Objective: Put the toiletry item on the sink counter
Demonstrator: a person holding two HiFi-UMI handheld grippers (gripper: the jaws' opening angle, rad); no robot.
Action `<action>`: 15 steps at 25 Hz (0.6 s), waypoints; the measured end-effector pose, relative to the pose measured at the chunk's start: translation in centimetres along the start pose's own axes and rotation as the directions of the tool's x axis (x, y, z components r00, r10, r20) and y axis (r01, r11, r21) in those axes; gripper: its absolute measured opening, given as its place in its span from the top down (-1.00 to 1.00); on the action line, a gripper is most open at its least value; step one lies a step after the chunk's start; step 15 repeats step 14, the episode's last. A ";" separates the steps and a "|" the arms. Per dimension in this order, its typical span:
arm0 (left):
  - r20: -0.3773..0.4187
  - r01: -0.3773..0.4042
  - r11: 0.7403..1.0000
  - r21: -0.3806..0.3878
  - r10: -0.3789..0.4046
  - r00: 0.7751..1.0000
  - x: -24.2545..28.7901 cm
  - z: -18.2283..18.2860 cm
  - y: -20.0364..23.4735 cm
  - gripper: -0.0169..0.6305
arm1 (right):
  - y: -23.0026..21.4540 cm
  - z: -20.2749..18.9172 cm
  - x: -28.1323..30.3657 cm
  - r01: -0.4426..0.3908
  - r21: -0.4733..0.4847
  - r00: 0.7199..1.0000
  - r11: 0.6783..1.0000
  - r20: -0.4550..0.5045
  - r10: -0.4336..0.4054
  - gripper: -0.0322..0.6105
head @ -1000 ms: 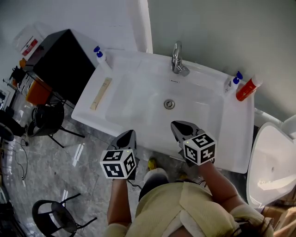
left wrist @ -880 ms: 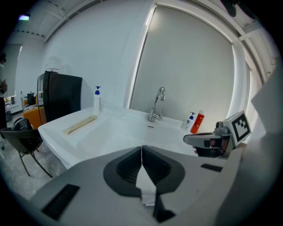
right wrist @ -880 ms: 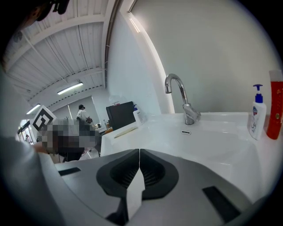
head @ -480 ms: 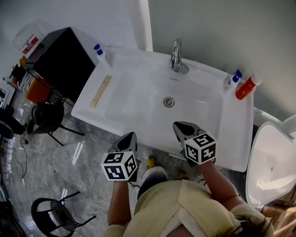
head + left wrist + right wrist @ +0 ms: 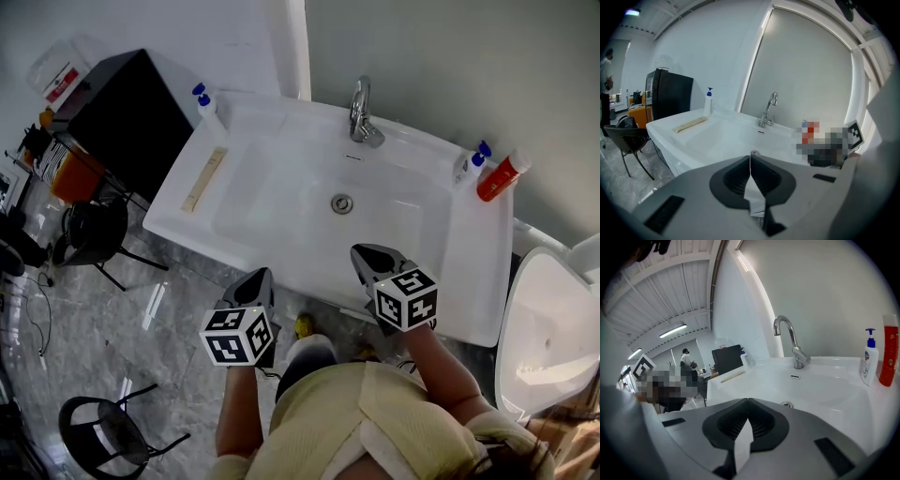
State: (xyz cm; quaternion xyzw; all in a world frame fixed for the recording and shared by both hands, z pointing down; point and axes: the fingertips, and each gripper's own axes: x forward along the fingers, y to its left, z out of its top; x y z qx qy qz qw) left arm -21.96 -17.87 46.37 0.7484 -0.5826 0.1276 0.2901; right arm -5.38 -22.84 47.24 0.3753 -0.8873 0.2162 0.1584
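Head view: vs 1 s ago barely any change – left gripper [image 5: 262, 274] drifted a bit nearer us, right gripper [image 5: 362, 253] stayed, so we see no progress; toiletries, i.e. red bottle [image 5: 497, 178] & pump bottle [image 5: 472, 162], stand far right on the sink counter [image 5: 473, 291], well apart from both. Left gripper view: jaws pressed together, nothing betw them. Right gripper view: same, closed & empty, bottles far right

Bright, even daylight; soft shadows. Both gripper views bend strongly and darken at their round edges.
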 end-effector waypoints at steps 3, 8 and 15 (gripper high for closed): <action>-0.001 -0.007 1.000 -0.007 0.007 1.000 -0.2 -0.1 0.4 0.82 | 0.1 0.0 0.1 -0.005 -0.003 1.000 1.000 -0.003 0.005 0.82; -0.005 -0.013 1.000 -0.009 0.013 1.000 -0.3 -0.2 0.7 0.82 | 0.3 0.2 0.3 -0.009 -0.005 1.000 1.000 -0.004 0.009 0.82; -0.005 -0.018 1.000 -0.004 0.018 1.000 -0.2 -0.1 0.9 0.82 | 0.3 0.2 0.4 -0.014 -0.007 1.000 1.000 -0.009 0.014 0.82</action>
